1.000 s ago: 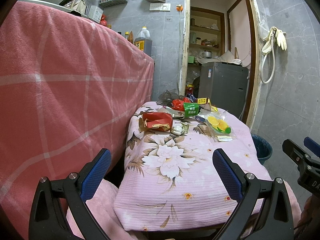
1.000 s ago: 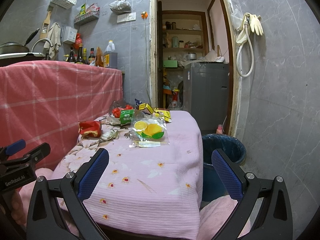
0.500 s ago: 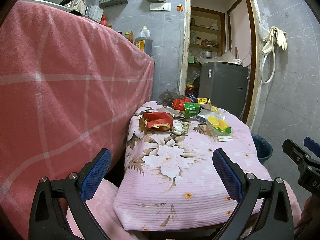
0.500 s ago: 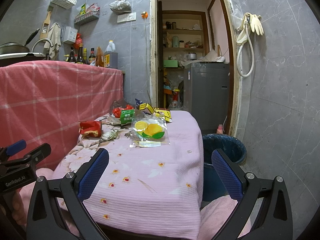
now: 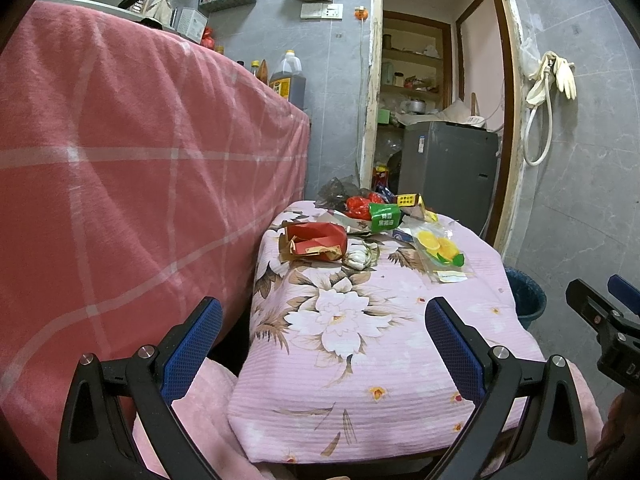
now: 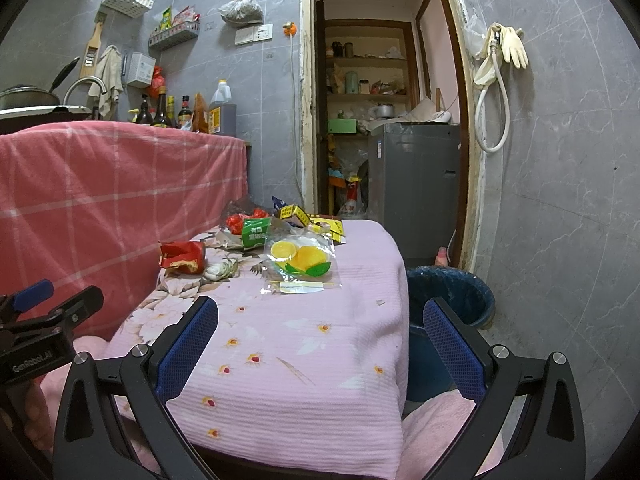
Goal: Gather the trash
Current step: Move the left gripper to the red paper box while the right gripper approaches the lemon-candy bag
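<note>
No visible change since earlier.

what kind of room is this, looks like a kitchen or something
Most likely a small home kitchen beside a storage room: sauce and oil bottles line a counter with a tap, a pan sits there, and rubber gloves hang on the tiled wall.

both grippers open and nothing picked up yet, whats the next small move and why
Probably reach the right gripper forward to the clear lemon wrapper. It is the nearest trash on the table, lies flat and apart, on the side of the blue bin, and the fingers are open and empty.
</note>
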Motion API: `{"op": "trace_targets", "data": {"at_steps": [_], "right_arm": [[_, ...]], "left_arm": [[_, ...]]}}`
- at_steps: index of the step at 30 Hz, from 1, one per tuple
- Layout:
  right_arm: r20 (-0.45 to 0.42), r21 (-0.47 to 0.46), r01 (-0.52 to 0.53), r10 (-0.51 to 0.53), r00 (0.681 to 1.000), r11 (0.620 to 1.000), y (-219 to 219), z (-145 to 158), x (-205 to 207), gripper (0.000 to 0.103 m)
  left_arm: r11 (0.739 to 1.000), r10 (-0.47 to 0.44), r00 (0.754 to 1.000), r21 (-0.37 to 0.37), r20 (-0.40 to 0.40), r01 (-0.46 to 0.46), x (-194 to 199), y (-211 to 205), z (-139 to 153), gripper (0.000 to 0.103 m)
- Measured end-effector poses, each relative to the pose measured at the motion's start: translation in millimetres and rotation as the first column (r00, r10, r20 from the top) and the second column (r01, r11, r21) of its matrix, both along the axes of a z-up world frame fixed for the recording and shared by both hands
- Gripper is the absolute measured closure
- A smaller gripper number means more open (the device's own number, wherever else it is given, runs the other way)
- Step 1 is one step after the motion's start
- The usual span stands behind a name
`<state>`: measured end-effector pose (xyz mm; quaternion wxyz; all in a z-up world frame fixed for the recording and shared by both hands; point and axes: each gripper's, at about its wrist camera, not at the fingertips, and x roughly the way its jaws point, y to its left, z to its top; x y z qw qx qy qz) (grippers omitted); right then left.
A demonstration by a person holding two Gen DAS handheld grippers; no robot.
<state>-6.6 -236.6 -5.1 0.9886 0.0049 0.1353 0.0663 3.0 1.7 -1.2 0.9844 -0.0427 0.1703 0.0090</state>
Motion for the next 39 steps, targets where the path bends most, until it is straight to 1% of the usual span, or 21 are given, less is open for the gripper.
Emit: {"op": "trace_targets", "data": {"at_steps": [3, 7, 8, 17, 22, 25, 28, 32, 36, 39], "right_arm": [[-0.005, 0.008, -0.018, 0.018, 1.0, 1.0, 6.4, 2.0, 3.2, 0.0], [-0.011, -0.003, -0.049, 0.049, 0.999, 0.999, 11.8, 4.6, 23.0, 0.0], [-0.014, -0.003, -0.053, 0.053, 0.999, 0.999, 6.3, 6.2, 26.9, 0.0], [-0.06, 0.007, -0.098, 0.098, 0.993, 0.995, 1.0, 21.8, 89.2, 0.0], [-0.112, 0.019, -0.107, 0.108, 0.988, 0.994, -1.0, 21.1, 127.0, 0.0], [-0.154, 0.026, -0.119, 0.122, 0.98, 0.993, 0.9, 17.7, 149.6, 0.0], [-0.212, 0.033, -0.133, 0.137, 0.968, 0.991, 3.2, 12.7, 174.7, 0.0], [-0.293, 0.052, -0.149, 0.158, 0.943, 0.987, 6.2, 4.9, 203.2, 0.0], [-0.364, 0.071, -0.186, 0.199, 0.91, 0.98, 14.7, -3.0, 224.0, 0.0], [-0.408, 0.048, -0.201, 0.203, 0.89, 0.978, 24.7, -9.1, 235.8, 0.0]], "left_arm": [[1.0, 0.007, 1.0, 0.017, -0.008, -0.007, 9.1, -5.0, 0.2, 0.004], [0.999, 0.02, 1.0, 0.039, -0.02, -0.019, 29.0, -3.1, 7.7, 0.004], [0.999, 0.023, 0.999, 0.042, -0.025, -0.021, 34.4, -2.2, 9.1, 0.004], [0.999, 0.045, 0.996, 0.028, -0.075, -0.043, 92.3, 14.4, 17.0, 0.004], [0.999, 0.047, 0.99, 0.008, -0.132, -0.047, 125.0, 26.0, 11.3, 0.004], [0.999, 0.047, 0.984, -0.017, -0.171, -0.051, 145.1, 35.3, 6.7, 0.004], [0.998, 0.037, 0.979, -0.034, -0.202, -0.045, 163.5, 41.5, 1.8, 0.004], [0.999, 0.015, 0.972, -0.041, -0.236, -0.025, 181.0, 46.4, -3.6, 0.004], [0.998, -0.008, 0.969, -0.06, -0.247, -0.007, 189.7, 51.6, -4.8, 0.004], [0.997, -0.022, 0.969, -0.076, -0.247, 0.004, 193.2, 55.6, -4.6, 0.004]]}}
